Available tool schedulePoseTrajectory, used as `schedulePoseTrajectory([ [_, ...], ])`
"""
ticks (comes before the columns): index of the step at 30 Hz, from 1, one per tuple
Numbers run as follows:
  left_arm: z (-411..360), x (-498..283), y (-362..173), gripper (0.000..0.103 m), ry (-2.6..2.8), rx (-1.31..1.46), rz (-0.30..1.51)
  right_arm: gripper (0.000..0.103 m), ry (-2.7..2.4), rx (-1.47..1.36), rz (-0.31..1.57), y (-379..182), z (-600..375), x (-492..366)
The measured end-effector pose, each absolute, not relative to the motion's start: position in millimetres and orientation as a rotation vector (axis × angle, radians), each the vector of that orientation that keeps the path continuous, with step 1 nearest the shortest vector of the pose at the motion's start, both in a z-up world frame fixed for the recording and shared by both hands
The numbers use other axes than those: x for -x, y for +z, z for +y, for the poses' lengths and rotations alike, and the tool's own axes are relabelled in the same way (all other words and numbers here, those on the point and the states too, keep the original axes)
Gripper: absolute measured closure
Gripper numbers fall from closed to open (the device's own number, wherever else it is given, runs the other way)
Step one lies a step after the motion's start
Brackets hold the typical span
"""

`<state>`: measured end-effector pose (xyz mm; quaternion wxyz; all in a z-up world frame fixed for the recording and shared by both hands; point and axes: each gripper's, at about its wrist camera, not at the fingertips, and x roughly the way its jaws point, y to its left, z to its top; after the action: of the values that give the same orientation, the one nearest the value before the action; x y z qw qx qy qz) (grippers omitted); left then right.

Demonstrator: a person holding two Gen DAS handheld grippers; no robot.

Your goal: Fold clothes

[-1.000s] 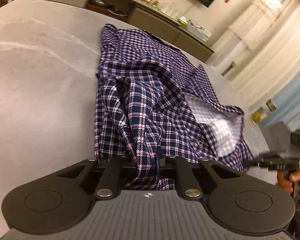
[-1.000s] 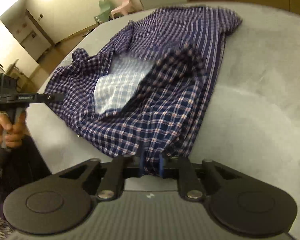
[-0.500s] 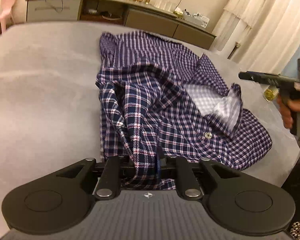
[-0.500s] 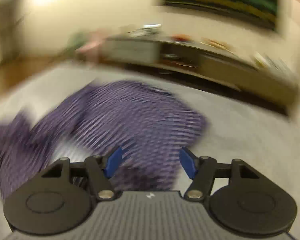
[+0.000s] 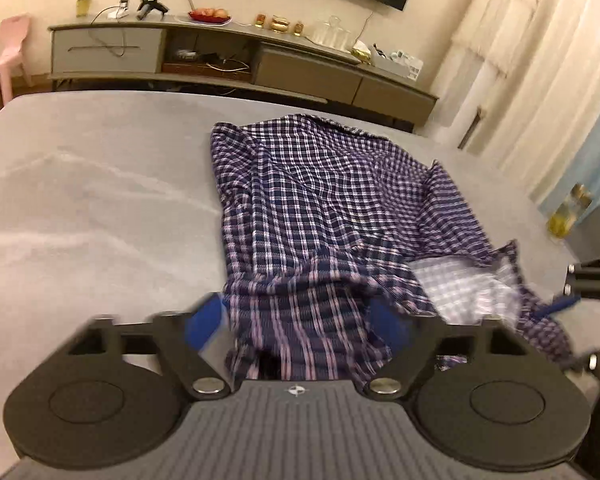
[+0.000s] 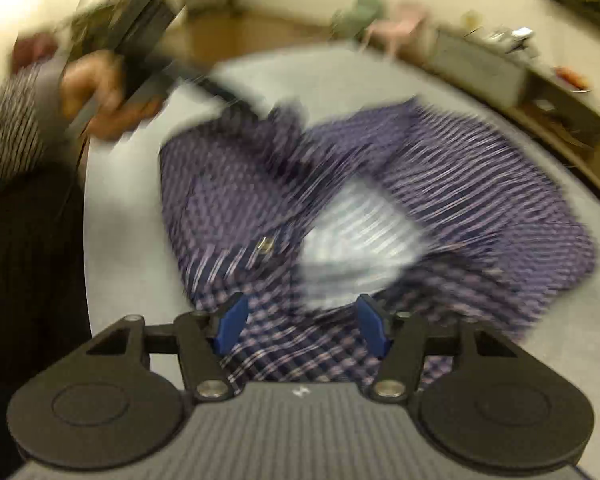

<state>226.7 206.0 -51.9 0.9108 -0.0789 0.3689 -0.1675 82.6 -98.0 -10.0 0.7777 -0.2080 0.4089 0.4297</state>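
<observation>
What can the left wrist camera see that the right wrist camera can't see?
Only the left wrist view shows the white curtains and the right gripper reaching in from the side. Only the right wrist view, which is blurred, shows a hand in a striped sleeve holding the left gripper's handle. Both show the plaid shirt on the grey table, a long cabinet, a pink chair, and open blue fingers.

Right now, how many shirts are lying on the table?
1. A single plaid shirt lies crumpled on the right half of the grey table, its near edge reaching between the open fingers of both grippers. Nothing shows beneath it, though its folds could hide something.
</observation>
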Motion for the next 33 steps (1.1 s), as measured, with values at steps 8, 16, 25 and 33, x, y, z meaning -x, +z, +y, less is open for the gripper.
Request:
schedulePoseTrajectory([
  [8, 222.3, -220.4, -45.1, 0.074, -0.308, 0.277, 0.619, 0.075, 0.527, -0.017, 0.698, 16.1, -119.1, -161.3],
  [16, 211.1, -216.6, -60.1, 0.059, -0.333, 0.181, 0.728, 0.051, 0.712, -0.145, 1.031, -5.8, -57.8, -196.9],
  [25, 220.3, -223.5, -80.0, 0.058, -0.264, 0.153, 0.8, 0.102, 0.676, -0.354, 0.869, 29.7, -74.3, -197.1],
  [33, 211.9, -220.0, -61.0, 0.058, -0.115, 0.066, 0.736, 0.098, 0.469, -0.18, 0.976, -0.6, -89.3, -201.2],
])
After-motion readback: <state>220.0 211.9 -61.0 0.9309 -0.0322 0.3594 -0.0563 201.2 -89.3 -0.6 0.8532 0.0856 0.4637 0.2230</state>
